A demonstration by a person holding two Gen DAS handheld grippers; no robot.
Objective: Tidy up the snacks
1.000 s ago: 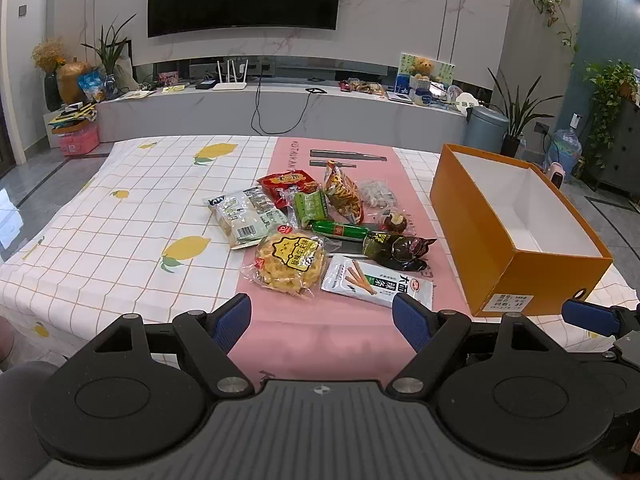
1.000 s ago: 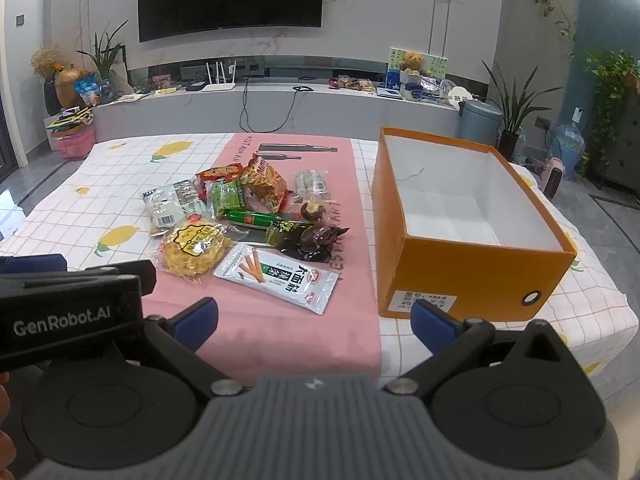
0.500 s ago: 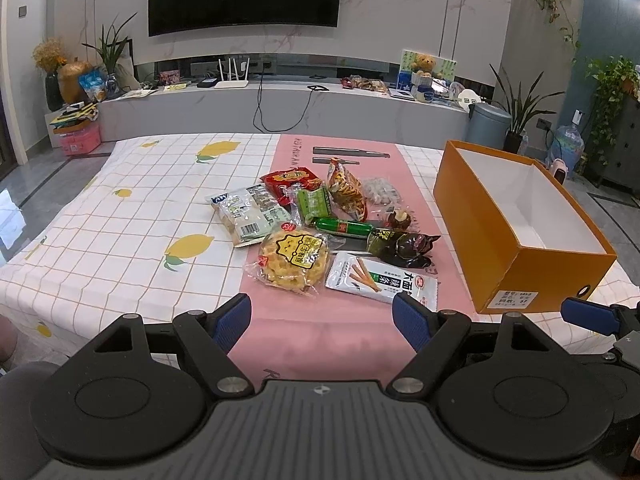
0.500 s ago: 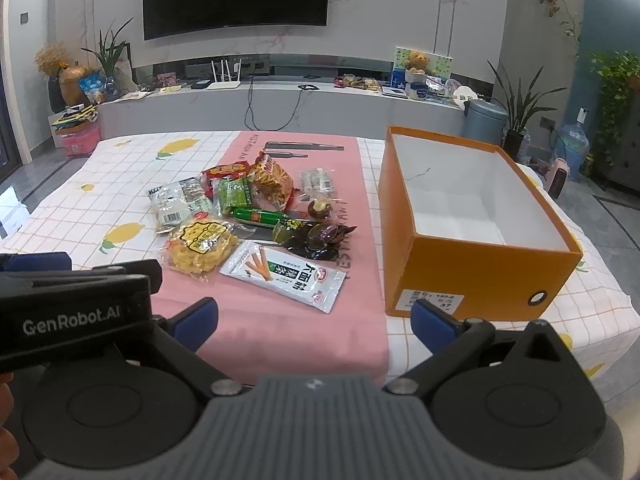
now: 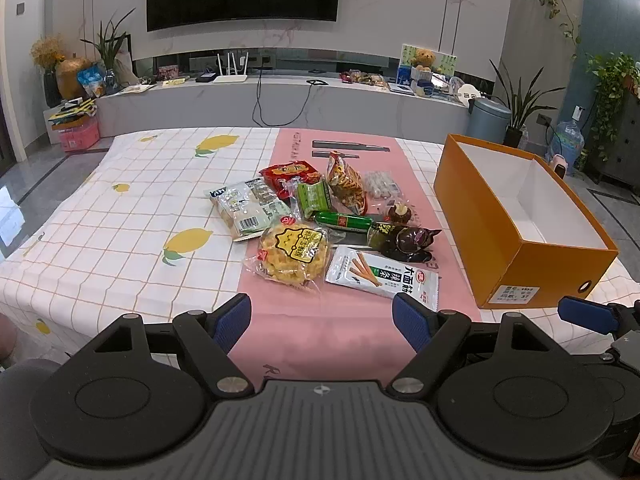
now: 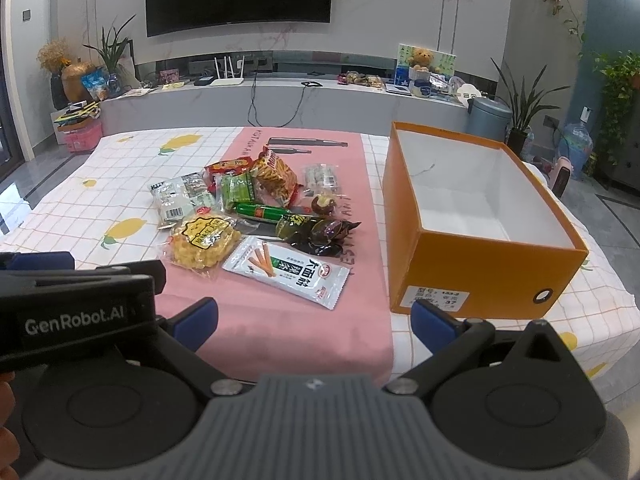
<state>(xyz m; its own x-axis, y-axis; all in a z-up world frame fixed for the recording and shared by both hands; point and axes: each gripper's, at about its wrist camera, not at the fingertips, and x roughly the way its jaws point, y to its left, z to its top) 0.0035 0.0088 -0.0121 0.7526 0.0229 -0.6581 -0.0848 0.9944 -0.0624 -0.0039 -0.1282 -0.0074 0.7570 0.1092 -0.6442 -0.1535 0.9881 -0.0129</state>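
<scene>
Pulled back slightly from snack pile (image 5: pixel 320 224) and orange box (image 6: pixel 476 240); both grippers, left (image 5: pixel 322 318) and right (image 6: pixel 314 320), jaws released, empty, above surface (image 5: pixel 120 240).

Snack packets (image 5: pixel 320 224) on the table (image 5: pixel 120 240), box (image 5: pixel 516 220) to their right

The red packet (image 6: pixel 228 167) lies half hidden under neighbouring snacks.

Ten snack packets (image 5: pixel 293 255) (roughly, they overlap), one orange box (image 5: pixel 488 236), two tongs (image 5: pixel 322 320).
</scene>
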